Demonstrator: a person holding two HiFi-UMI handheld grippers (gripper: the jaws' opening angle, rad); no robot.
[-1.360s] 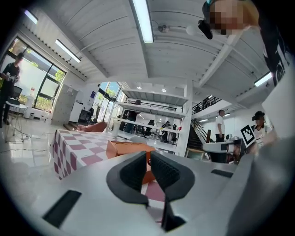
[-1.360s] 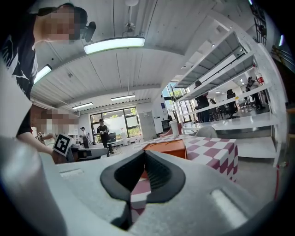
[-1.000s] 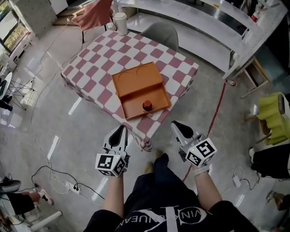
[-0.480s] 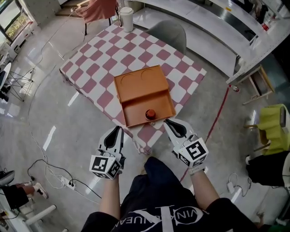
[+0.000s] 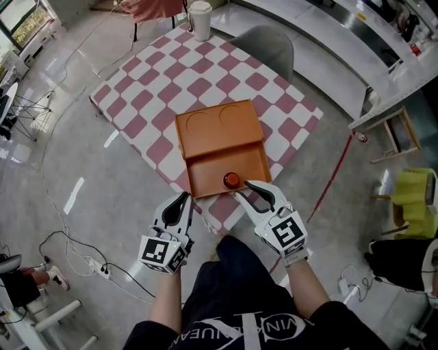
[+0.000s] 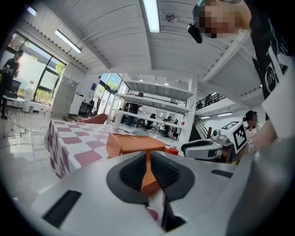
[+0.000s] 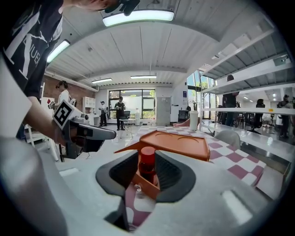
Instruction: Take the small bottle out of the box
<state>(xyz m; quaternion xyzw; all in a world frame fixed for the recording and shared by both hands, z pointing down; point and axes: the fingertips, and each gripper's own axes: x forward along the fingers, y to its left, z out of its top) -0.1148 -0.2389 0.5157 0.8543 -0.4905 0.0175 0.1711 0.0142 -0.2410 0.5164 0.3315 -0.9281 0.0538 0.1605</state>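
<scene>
Right claw [image 5: 241, 189] has neared the tabletop's [image 5: 205, 68] near-edge box [image 5: 219, 116] holding the small bottle [image 5: 232, 180], jaws just parting, empty; left claw [image 5: 183, 198] seemingly together.

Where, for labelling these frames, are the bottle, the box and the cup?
bottle [image 5: 232, 180]: head view, red cap.
box [image 5: 211, 171]: head view, bare floor.
cup [image 5: 200, 24]: head view, side.

Square bench [image 5: 147, 102] under a pink-and-white check cloth [image 5: 274, 102], set corner-on upon a glossy grey floor [image 5: 89, 205]. Toward the near corner, directly on the cloth, an orange box [image 5: 217, 130], open, lid flat on the far side. At the far corner, upright, a white cup [image 5: 200, 11], well apart from the box. Cloth hanging over the bench edges.
</scene>
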